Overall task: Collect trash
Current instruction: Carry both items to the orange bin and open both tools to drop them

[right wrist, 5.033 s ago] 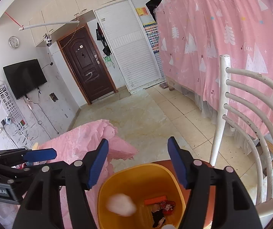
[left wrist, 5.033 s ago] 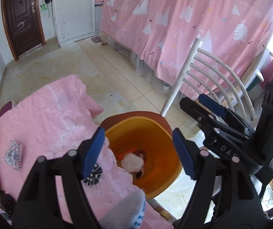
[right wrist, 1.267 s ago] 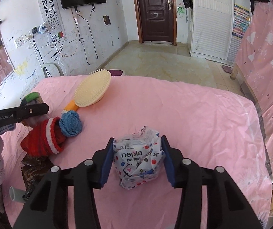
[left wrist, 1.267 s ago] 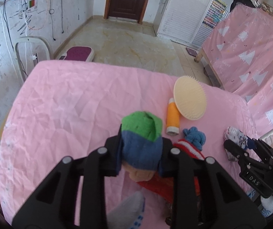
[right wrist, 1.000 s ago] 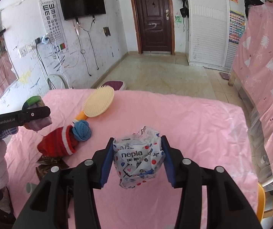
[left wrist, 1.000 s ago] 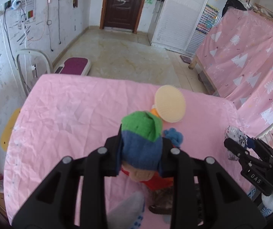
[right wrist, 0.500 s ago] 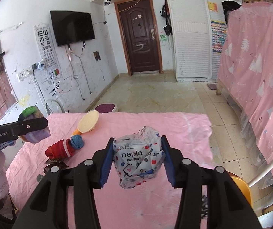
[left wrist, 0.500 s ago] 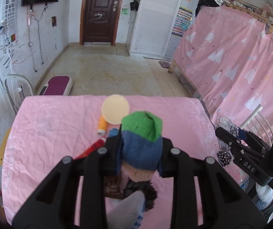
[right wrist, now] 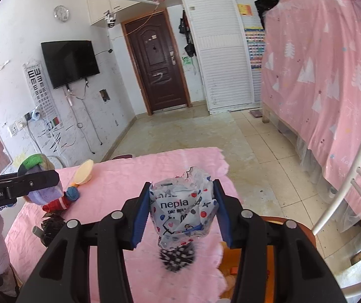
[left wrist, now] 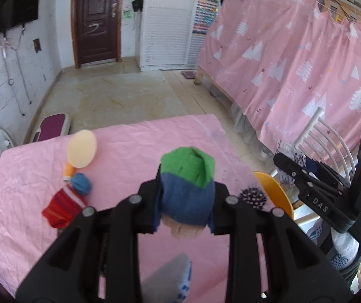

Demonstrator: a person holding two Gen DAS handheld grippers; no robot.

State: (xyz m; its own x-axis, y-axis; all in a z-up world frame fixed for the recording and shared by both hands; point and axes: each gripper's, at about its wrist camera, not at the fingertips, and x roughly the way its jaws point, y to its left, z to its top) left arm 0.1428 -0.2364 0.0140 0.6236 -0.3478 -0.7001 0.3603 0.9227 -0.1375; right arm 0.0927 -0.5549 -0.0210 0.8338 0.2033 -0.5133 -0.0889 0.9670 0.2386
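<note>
My left gripper [left wrist: 186, 202] is shut on a rolled knit sock [left wrist: 186, 176], green on top, blue below, tan at the base. It hangs above the pink-clothed table [left wrist: 130, 146]. My right gripper [right wrist: 181, 212] is shut on a crumpled "nepia" tissue wrapper [right wrist: 183, 207], over the table's right end. The orange bin [left wrist: 274, 194] stands just past that end; in the right wrist view the orange bin [right wrist: 268, 252] is mostly hidden behind my fingers. The right gripper [left wrist: 294, 161] also shows at the right of the left wrist view, and the left gripper [right wrist: 39, 176] at the left of the right wrist view.
On the cloth lie a red striped knit piece with a blue pompom [left wrist: 63, 205], a cream round brush [left wrist: 82, 149] and a black-and-white spiky ball [right wrist: 178, 257] near the bin. A white slatted chair [right wrist: 352, 189] stands right of the bin, and a pink curtain [left wrist: 294, 75] hangs beyond.
Both grippers have swung to the right across the table with their loads still held. The bin's rim and the spiky ball have come into view; the brush and red knit piece slid left.
</note>
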